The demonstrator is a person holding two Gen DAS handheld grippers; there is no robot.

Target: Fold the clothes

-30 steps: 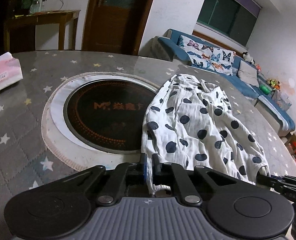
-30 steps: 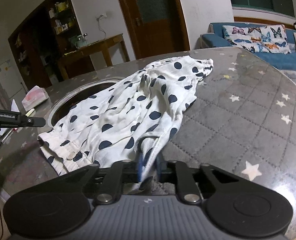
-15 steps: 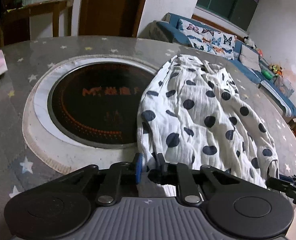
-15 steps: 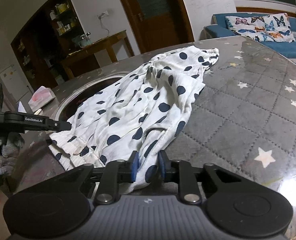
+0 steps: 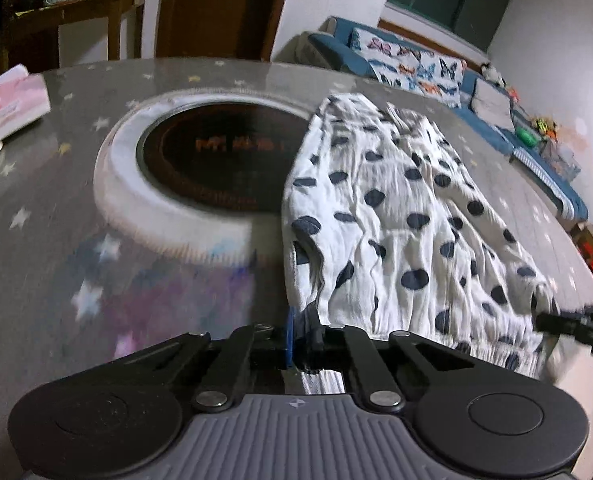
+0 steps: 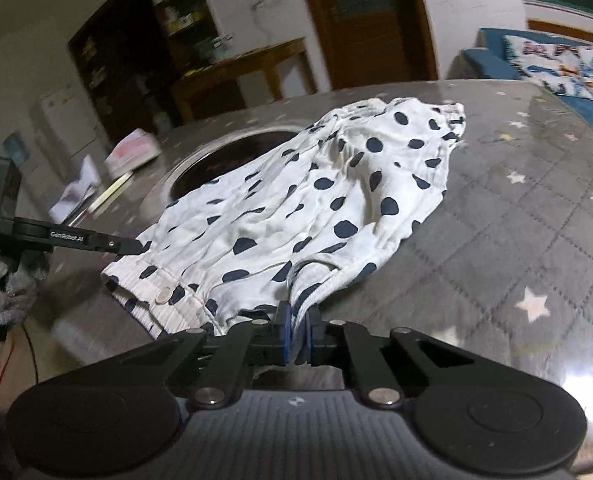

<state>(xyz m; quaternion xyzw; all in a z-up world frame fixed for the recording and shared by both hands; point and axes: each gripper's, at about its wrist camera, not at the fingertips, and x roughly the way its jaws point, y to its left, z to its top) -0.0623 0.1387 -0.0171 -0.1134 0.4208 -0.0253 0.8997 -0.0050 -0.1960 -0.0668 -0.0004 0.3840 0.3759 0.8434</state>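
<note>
A white garment with dark blue dots [image 5: 408,216] lies on the grey star-patterned table [image 5: 48,208], its far end reaching toward the sofa side. My left gripper [image 5: 302,330] is shut on the near left corner of its ribbed waistband. My right gripper [image 6: 296,328] is shut on the near right edge of the garment [image 6: 316,200]. The left gripper also shows in the right wrist view [image 6: 130,245], at the waistband's left corner. The right gripper's tip shows at the right edge of the left wrist view [image 5: 544,320].
A round dark cooktop with a white rim [image 5: 216,164] is set into the table, partly under the garment. A pink tissue pack [image 5: 8,104] lies at the far left. A blue sofa [image 5: 436,76] and a wooden side table [image 5: 76,20] stand beyond.
Both grippers have stayed shut on the waistband and pulled it nearer and lower over the table. The garment has slid and spread flatter. The cloth is now stretched between the two grippers.
</note>
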